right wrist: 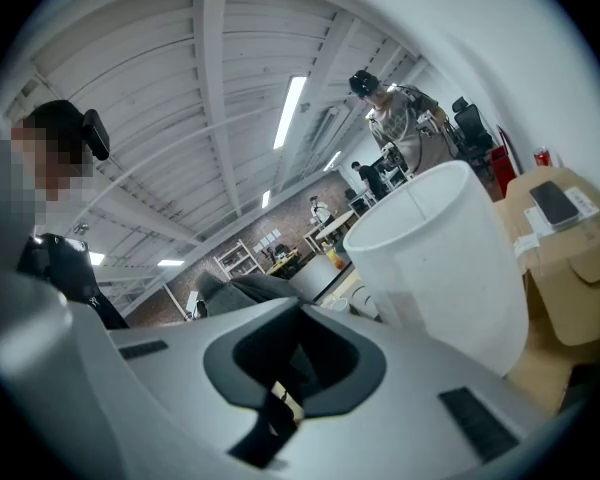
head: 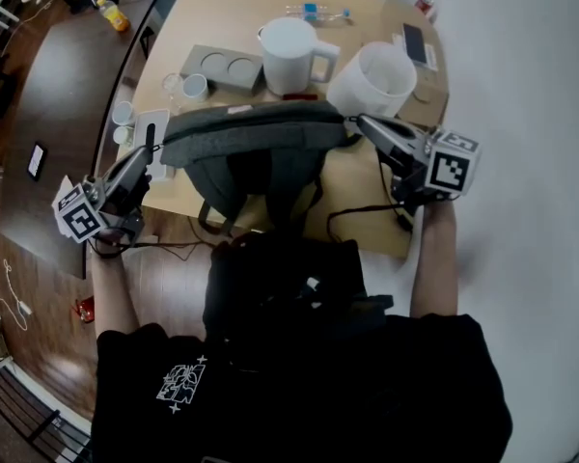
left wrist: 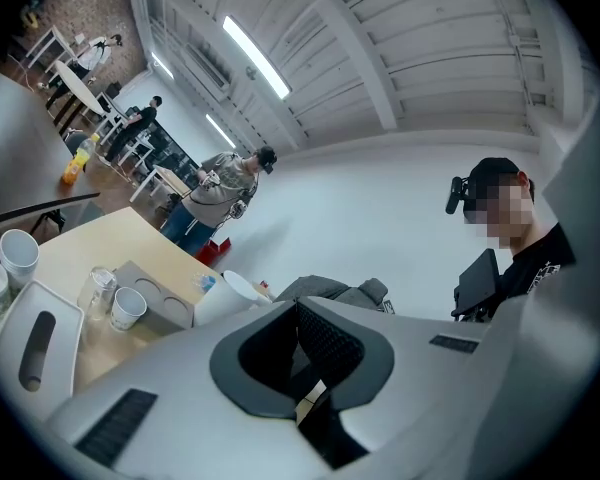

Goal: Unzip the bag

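Both my claws are fully closed, gripping nothing. The left gripper (head: 149, 145) sits off the left end of the grey bag (head: 256, 148) and the right gripper (head: 364, 123) off its right end. A white bucket (head: 372, 80) crowds my right claw's front, and bare table (head: 362, 186) lies beneath it. I cannot make out the zipper.

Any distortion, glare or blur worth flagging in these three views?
Head view: heavy fisheye bend, even light, bag sharp. Left gripper view: ceiling strip light blown out, round vignette. Right gripper view: white bucket bulges near the lens, edges dark.
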Tool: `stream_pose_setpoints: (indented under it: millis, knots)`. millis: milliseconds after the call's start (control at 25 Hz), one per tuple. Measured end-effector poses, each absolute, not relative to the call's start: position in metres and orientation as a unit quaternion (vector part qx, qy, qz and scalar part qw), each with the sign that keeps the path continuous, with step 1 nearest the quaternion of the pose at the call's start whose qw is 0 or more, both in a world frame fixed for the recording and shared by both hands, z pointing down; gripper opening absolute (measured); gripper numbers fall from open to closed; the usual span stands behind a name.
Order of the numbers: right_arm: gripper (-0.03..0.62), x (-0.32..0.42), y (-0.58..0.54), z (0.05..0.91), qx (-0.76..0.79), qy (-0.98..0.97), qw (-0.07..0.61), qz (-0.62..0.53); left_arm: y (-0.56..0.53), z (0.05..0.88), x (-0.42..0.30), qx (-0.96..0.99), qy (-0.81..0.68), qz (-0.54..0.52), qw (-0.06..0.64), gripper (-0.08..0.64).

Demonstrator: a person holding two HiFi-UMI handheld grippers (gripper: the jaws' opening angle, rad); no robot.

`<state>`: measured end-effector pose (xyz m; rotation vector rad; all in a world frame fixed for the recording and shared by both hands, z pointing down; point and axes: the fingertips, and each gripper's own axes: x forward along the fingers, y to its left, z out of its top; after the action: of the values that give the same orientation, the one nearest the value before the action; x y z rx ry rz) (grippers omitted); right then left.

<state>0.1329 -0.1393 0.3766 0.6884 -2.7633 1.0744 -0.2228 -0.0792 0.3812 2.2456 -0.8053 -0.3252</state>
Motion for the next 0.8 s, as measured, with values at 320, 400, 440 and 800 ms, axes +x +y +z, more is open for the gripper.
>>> stream_pose_setpoints:
  millis: [320,400,440,800]
  knots:
    - [0.008,0.136,-0.14,0.384,0.231,-0.902,0.043,0.362,-0.079,0.392,-0.227,0.864,-0.309,-0.144,0.372,0.003]
    - [0.008,0.138,-0.139,0.388,0.232,-0.899,0.04,0.369,-0.08,0.392,-0.227,0.863,-0.31,-0.147,0.37,0.003]
    - [0.008,0.138,-0.139,0.39,0.233,-0.898,0.038,0.372,-0.08,0.391,-0.227,0.863,-0.313,-0.147,0.368,0.003]
    - [0.008,0.139,-0.141,0.394,0.24,-0.895,0.046,0.372,-0.08,0.398,-0.229,0.861,-0.315,-0.14,0.375,0.003]
